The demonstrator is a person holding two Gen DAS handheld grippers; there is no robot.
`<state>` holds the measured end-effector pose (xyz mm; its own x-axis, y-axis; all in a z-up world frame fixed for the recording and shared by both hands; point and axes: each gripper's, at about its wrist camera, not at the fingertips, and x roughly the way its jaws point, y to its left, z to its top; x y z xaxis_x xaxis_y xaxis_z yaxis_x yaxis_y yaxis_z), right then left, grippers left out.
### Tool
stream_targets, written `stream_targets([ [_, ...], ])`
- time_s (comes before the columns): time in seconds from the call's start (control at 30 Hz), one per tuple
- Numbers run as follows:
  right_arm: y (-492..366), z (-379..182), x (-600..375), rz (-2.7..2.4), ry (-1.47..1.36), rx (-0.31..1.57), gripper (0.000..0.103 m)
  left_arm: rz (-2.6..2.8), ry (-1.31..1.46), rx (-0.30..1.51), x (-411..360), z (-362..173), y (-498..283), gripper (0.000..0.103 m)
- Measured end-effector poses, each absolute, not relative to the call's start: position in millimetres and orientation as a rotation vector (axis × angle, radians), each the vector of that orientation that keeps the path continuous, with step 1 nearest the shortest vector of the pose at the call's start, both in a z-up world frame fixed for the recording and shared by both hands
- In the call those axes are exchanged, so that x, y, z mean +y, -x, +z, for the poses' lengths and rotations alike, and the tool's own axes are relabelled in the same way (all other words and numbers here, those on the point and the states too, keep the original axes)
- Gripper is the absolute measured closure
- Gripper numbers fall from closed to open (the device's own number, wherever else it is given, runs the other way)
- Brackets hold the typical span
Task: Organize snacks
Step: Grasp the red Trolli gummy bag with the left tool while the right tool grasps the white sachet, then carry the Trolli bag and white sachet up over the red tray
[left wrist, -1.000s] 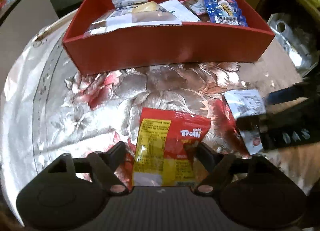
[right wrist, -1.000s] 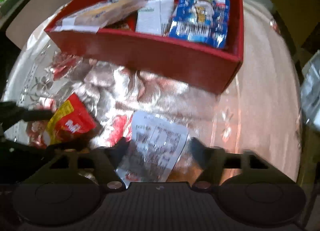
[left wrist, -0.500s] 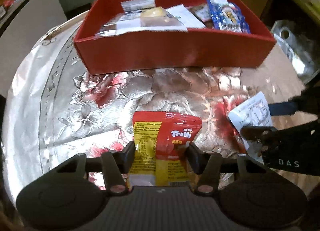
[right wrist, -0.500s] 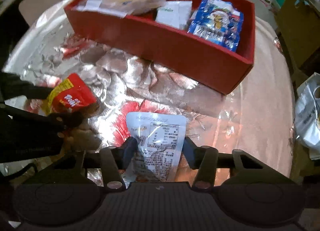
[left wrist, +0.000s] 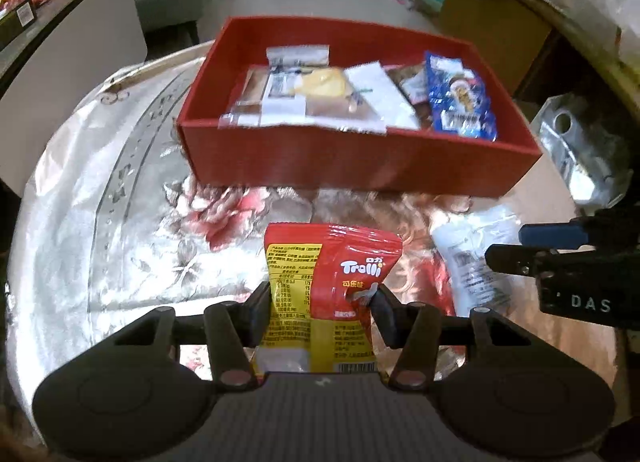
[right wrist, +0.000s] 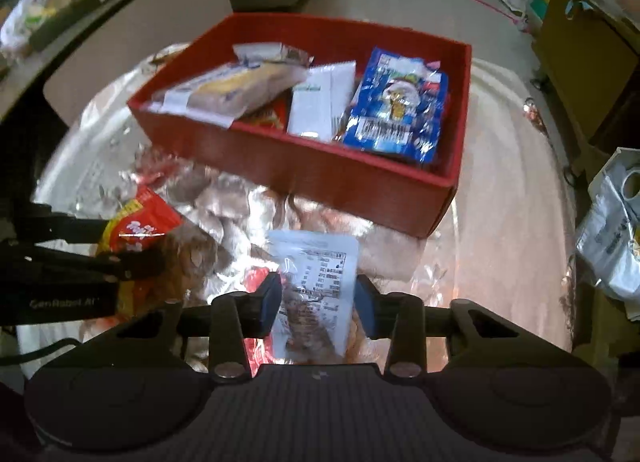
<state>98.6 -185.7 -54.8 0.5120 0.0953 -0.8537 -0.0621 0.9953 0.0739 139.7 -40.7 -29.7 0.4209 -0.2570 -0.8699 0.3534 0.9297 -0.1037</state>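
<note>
My left gripper [left wrist: 320,302] is shut on a red and yellow Trolli gummy bag [left wrist: 328,282] and holds it above the table. The bag also shows at the left of the right wrist view [right wrist: 136,222]. My right gripper [right wrist: 318,302] is shut on a clear packet with a white label [right wrist: 316,282], lifted off the cloth; the packet shows at the right of the left wrist view [left wrist: 472,258]. A red box [left wrist: 360,162] ahead holds several snack packs, among them a blue one [right wrist: 396,110]. The box also shows in the right wrist view [right wrist: 312,170].
The round table wears a shiny silver cloth with red flowers [left wrist: 140,222]. A silver foil bag [right wrist: 612,230] lies off the table's right edge. A grey cabinet [left wrist: 72,62] stands behind on the left, cardboard boxes [left wrist: 492,22] at the back right.
Both grippers closed on their packets and lifted them off the cloth. The red box now sits farther ahead and lower in both views.
</note>
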Motion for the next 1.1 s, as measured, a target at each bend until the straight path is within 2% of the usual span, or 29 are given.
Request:
stream_targets([
  [0.17,-105,-66,-193,0.055,-0.046,1.053,0.053,-0.369,-0.119,1.089,-44,-35,-142,0.056],
  [0.2,-106,-67,-194,0.05,-0.062,1.053,0.05,-0.367,-0.122,1.096,-44,-38,-142,0.056],
  [0.23,-107,-68,-195,0.041,-0.087,1.053,0.04,-0.365,-0.124,1.103,-44,-39,-143,0.056],
  [0.27,-110,-69,-195,0.041,-0.112,1.067,0.036,-0.365,-0.124,1.109,-44,-41,-143,0.056],
  [0.4,-115,-77,-178,0.047,-0.066,1.116,0.03,-0.377,-0.122,1.114,-44,-41,-142,0.056],
  [0.47,-119,-87,-177,0.022,-0.046,1.142,0.032,-0.382,-0.127,1.117,-44,-41,-141,0.056],
  [0.53,-119,-92,-180,0.027,-0.041,1.156,0.039,-0.385,-0.129,1.124,-43,-43,-142,0.056],
  [0.67,-114,-92,-179,0.058,-0.02,1.153,0.042,-0.38,-0.127,1.132,-42,-43,-142,0.056],
  [0.77,-111,-82,-182,0.071,-0.041,1.134,0.05,-0.392,-0.122,1.122,-42,-38,-140,0.056],
  [0.8,-109,-77,-183,0.079,-0.059,1.119,0.057,-0.395,-0.118,1.116,-41,-37,-140,0.056],
  [0.87,-108,-70,-187,0.086,-0.079,1.102,0.057,-0.395,-0.111,1.112,-40,-34,-140,0.056],
  [1.0,-109,-80,-193,0.061,-0.081,1.124,0.046,-0.39,-0.113,1.121,-40,-37,-141,0.056],
  [1.03,-110,-82,-192,0.073,-0.089,1.13,0.036,-0.39,-0.116,1.124,-40,-38,-141,0.056],
  [1.1,-112,-90,-187,0.095,-0.095,1.167,0.024,-0.393,-0.122,1.129,-42,-40,-141,0.056],
])
